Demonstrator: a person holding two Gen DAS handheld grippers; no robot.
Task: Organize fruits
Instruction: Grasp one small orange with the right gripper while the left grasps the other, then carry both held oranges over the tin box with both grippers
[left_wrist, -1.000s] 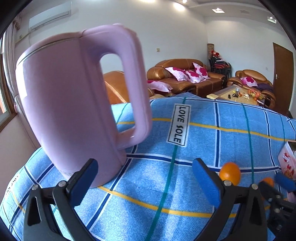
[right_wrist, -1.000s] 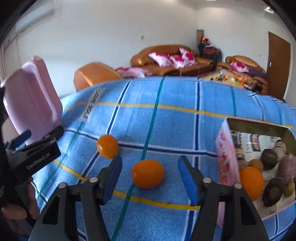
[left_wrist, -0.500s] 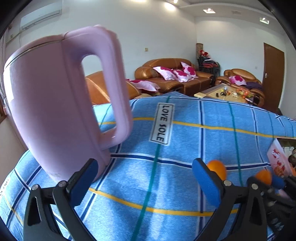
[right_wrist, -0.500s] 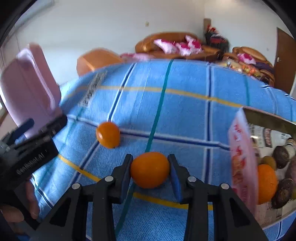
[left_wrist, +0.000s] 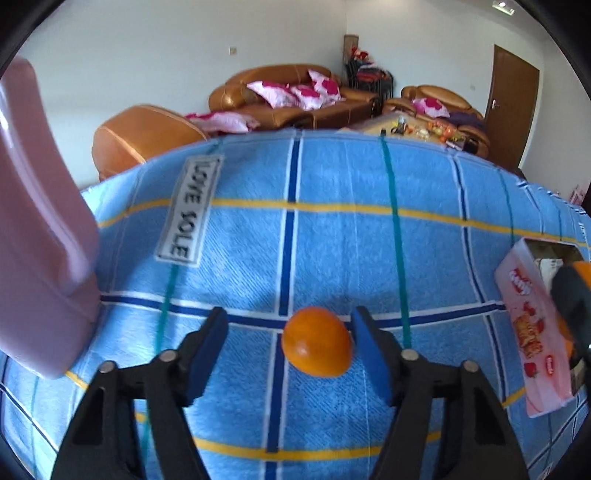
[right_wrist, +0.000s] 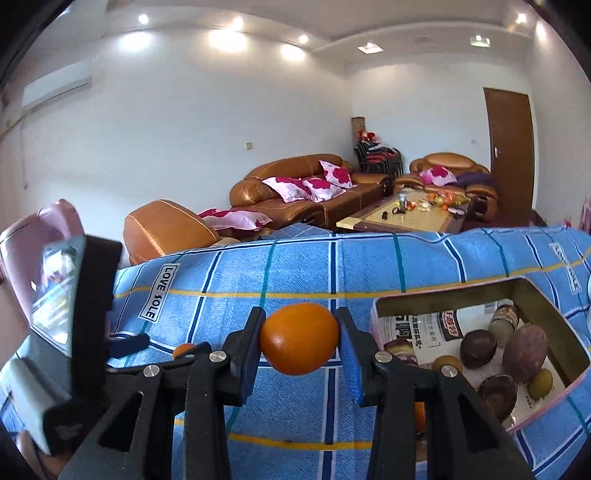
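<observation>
Meanwhile right gripper (right_wrist: 300, 341) fingers clamp one orange (right_wrist: 299, 343); left gripper (left_wrist: 288, 349) fingers closing around another orange (left_wrist: 317, 341).

Pink jug (left_wrist: 40, 236) cut off at left

Readable text: one cloth label
"LOVE SOLE" stands on a white label (left_wrist: 186, 212) sewn to the blue checked cloth (left_wrist: 332, 251); print on the box (left_wrist: 532, 332) is illegible.
</observation>
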